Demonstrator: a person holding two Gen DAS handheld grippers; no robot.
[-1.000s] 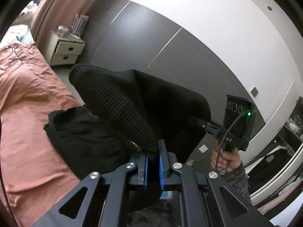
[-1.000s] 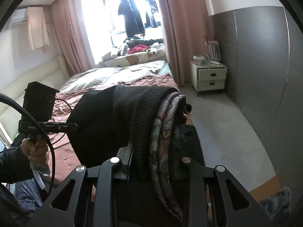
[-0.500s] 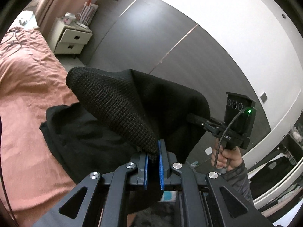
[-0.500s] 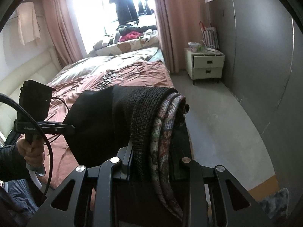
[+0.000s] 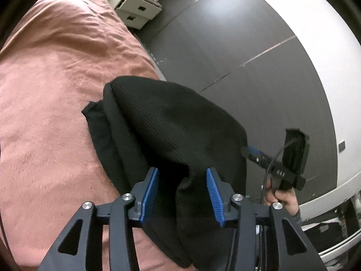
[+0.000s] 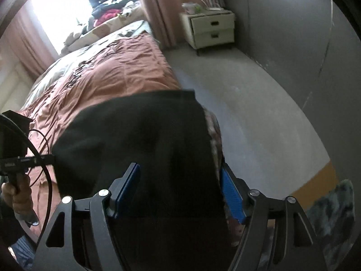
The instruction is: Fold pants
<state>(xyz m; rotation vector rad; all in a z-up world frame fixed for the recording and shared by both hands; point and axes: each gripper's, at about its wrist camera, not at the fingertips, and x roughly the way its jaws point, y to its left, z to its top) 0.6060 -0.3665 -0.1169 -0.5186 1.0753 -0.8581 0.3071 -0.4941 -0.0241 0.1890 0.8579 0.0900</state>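
Left wrist view: left gripper [image 5: 182, 189] spreading wide, blue pads [image 5: 150, 193] well apart, gripping nothing. Black knit pants [image 5: 171, 133] sagging between the pads, touching neither clearly, draping over the bed [image 5: 45, 85] edge toward the floor side. Lying bunched in thick folds at the bed's right edge, the nearest fold hanging down past the fingers. Right gripper [image 5: 250, 152] reaching into the pants' far side from the right, its tips buried in cloth, so spread hard to judge here; a hand [image 5: 282, 194] clutching its handle. Nightstand [image 5: 135, 9] standing beyond the bed's far corner, against the dark wall.

Right wrist view: right gripper [image 6: 180, 192] standing released, blue pads [image 6: 232, 196] far apart. Pants [image 6: 146, 140] filling the gap between them, blurred, a paler patterned lining showing along the right fold, brushing the right pad. Cloth resting across the bed [image 6: 108, 76] near its right edge, overhanging toward the grey floor [image 6: 248, 113]. Left gripper [image 6: 50, 158] poking in from the left at the pants' side, held by a hand [image 6: 18, 194]. Nightstand [image 6: 209, 29] sitting by the curtain in the far corner.
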